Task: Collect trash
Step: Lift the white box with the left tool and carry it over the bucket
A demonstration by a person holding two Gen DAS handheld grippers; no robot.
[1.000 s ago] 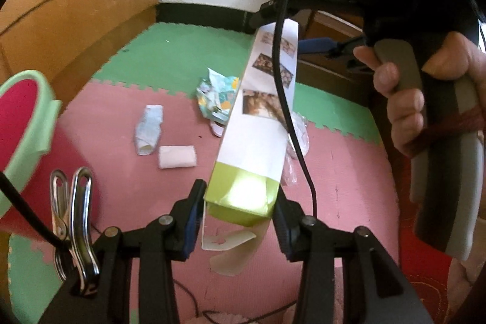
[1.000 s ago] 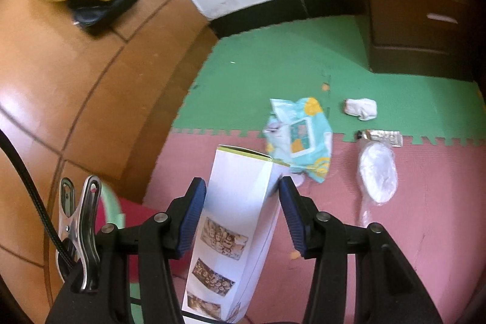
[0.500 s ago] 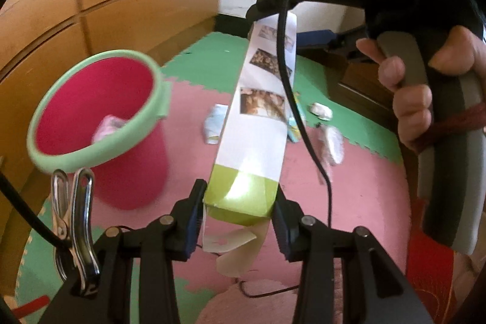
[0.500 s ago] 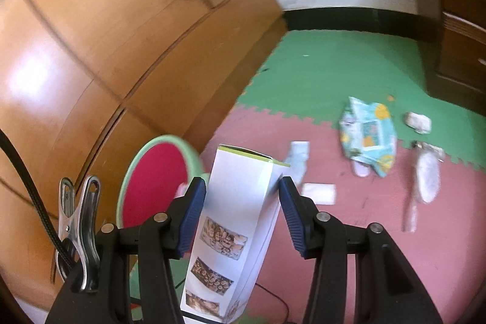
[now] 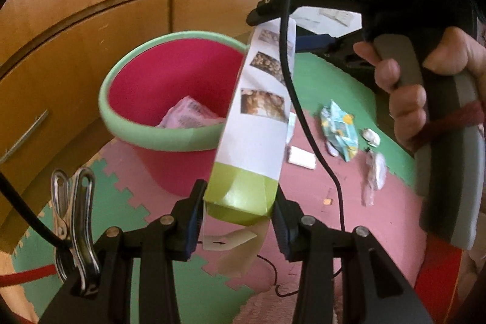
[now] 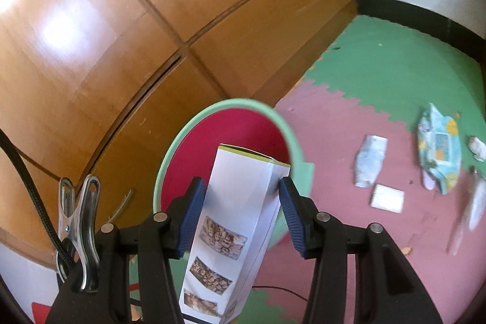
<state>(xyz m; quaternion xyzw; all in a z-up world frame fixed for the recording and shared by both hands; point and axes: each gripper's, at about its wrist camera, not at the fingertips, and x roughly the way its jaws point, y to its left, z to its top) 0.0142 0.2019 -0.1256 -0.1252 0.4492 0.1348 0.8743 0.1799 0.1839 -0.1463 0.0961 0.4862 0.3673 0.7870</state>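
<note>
Two grippers clamp one tall carton beside the red bin.

The left gripper (image 5: 238, 213) grips the carton's (image 5: 258, 123) green end, the right gripper (image 6: 240, 199) its white end; the carton hangs tilted at the bin's (image 5: 158, 138) green rim. Loose tape under the carton is partly hidden by the fingers. One pink packet (image 5: 188, 114) lies inside the bin, half hidden. Wrappers (image 6: 439, 154) on the foam mat (image 6: 395, 75) are blurred; their make cannot be read.

Left gripper (image 5: 238, 213) clamped on carton (image 5: 258, 123) green end. Right gripper (image 6: 243, 196) clamped on opposite white end, 2 grippers facing each other. Right hand (image 5: 425, 90) wraps the handle.
</note>
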